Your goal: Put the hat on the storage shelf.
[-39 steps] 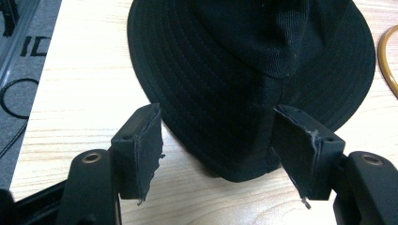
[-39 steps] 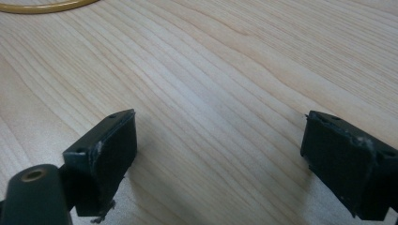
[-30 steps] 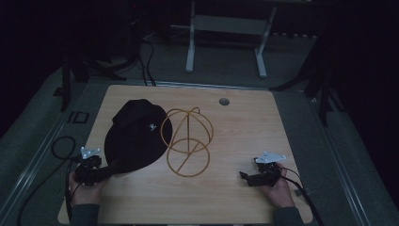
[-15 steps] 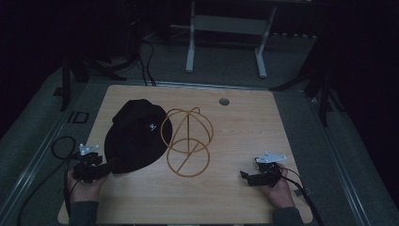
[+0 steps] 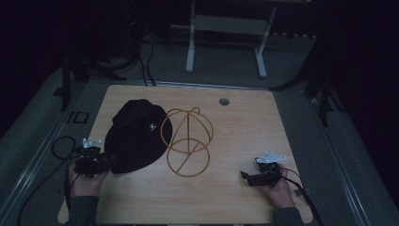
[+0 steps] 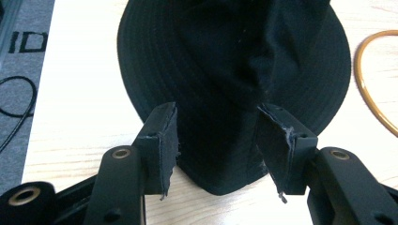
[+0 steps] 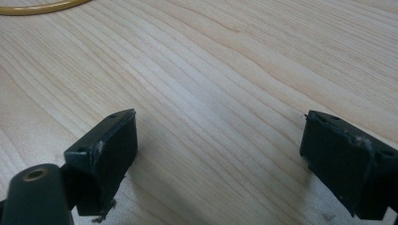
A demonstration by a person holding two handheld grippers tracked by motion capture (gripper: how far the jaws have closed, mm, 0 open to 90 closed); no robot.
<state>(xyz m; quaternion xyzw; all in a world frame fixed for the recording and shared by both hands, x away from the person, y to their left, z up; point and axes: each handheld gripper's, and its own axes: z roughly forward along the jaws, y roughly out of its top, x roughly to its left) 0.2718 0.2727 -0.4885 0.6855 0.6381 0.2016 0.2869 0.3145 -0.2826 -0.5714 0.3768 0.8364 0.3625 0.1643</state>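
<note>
The left gripper (image 6: 217, 150), jaws just closing around the black hat (image 6: 225, 75)'s brim, should pinch squarely; beyond the wire stand (image 5: 187, 141), the right gripper (image 7: 220, 164) gapes empty.

Left gripper (image 6: 217, 140) jaws have just been closing, narrowed around the brim of the black hat (image 6: 225, 70); brim now lodged between them.

The left gripper (image 5: 96, 162) sits low at about 8 o'clock in the high view, held in the left hand (image 5: 84, 181), pointing toward 3 o'clock. Its jaws have just been closing (a gap remains between them). The right gripper (image 5: 249, 177), at 4 o'clock in the right hand (image 5: 277, 190), points toward 9 o'clock, jaws spread wide.
</note>
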